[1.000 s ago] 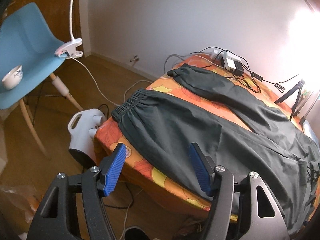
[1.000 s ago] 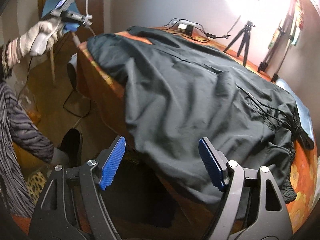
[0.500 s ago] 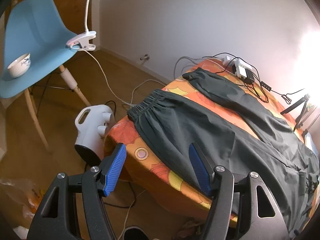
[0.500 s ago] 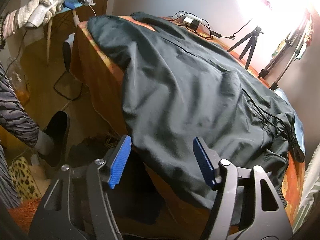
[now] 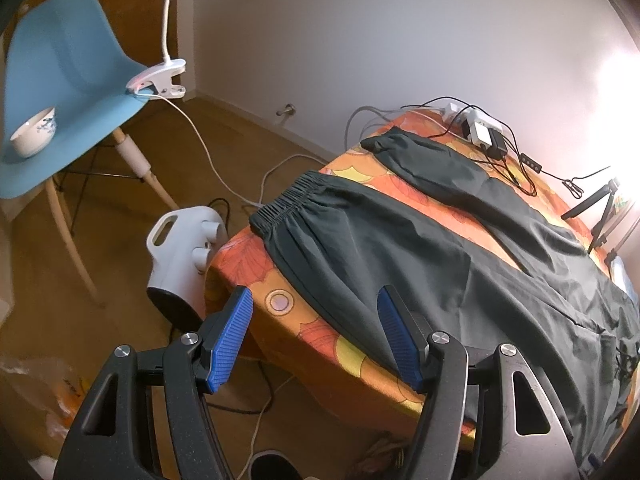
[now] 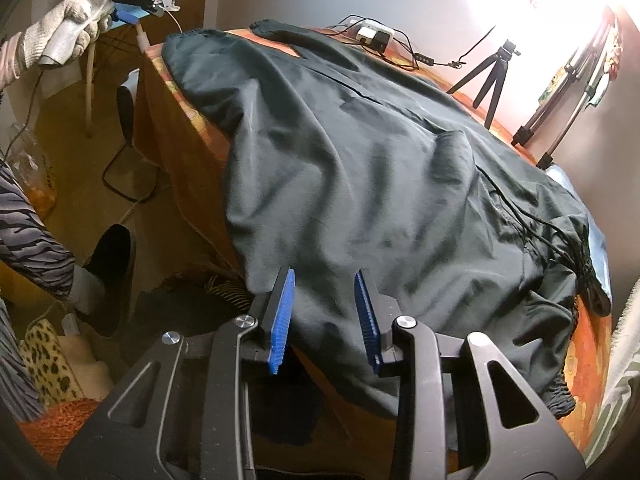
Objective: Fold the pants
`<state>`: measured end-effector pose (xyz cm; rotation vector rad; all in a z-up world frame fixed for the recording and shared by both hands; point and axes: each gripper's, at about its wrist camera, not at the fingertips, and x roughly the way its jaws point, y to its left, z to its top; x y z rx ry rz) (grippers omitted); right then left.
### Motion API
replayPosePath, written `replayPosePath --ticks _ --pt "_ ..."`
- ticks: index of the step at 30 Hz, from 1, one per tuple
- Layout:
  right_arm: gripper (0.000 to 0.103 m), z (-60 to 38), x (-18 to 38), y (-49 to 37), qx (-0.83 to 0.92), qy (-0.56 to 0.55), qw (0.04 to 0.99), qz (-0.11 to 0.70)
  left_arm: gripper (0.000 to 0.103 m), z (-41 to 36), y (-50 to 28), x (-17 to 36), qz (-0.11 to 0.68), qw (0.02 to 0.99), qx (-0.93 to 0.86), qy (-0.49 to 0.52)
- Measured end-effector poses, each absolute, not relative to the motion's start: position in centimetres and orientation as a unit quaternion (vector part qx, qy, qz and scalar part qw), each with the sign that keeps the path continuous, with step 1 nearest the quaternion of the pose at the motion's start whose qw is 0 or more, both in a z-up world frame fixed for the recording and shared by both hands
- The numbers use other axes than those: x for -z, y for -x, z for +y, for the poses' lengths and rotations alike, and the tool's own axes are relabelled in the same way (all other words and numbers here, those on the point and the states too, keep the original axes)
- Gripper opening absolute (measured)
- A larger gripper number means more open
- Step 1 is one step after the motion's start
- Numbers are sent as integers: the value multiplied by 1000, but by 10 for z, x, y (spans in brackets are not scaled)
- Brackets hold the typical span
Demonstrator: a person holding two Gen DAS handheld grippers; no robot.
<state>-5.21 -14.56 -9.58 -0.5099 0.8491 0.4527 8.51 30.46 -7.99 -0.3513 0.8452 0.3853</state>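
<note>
Dark grey pants [image 5: 460, 264] spread flat, wrinkled, hem overhanging orange table [image 5: 280, 302]

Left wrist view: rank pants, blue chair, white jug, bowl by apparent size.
1. pants
2. blue chair
3. white jug
4. bowl

The chair sits farther from the camera than the pants, so true sizes may differ.
</note>
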Motion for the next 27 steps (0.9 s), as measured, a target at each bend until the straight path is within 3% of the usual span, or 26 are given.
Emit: replayPosePath --ticks 10,12,16,24,27 --pt "34 -147 66 37 -222 199 870 393 65 290 -121 58 394 890 -155 167" --pt "38 -152 57 26 -217 180 874 396 65 287 -133 55 392 892 -150 169" --pt "58 -164 36 -4 -212 155 884 388 65 279 -169 51 397 892 -139 167" --pt "60 -203 10 -112 -165 173 899 368 65 275 -249 49 413 888 -122 158" --pt "66 -221 8 -162 -156 174 898 374 65 281 -285 48 423 886 -121 150"
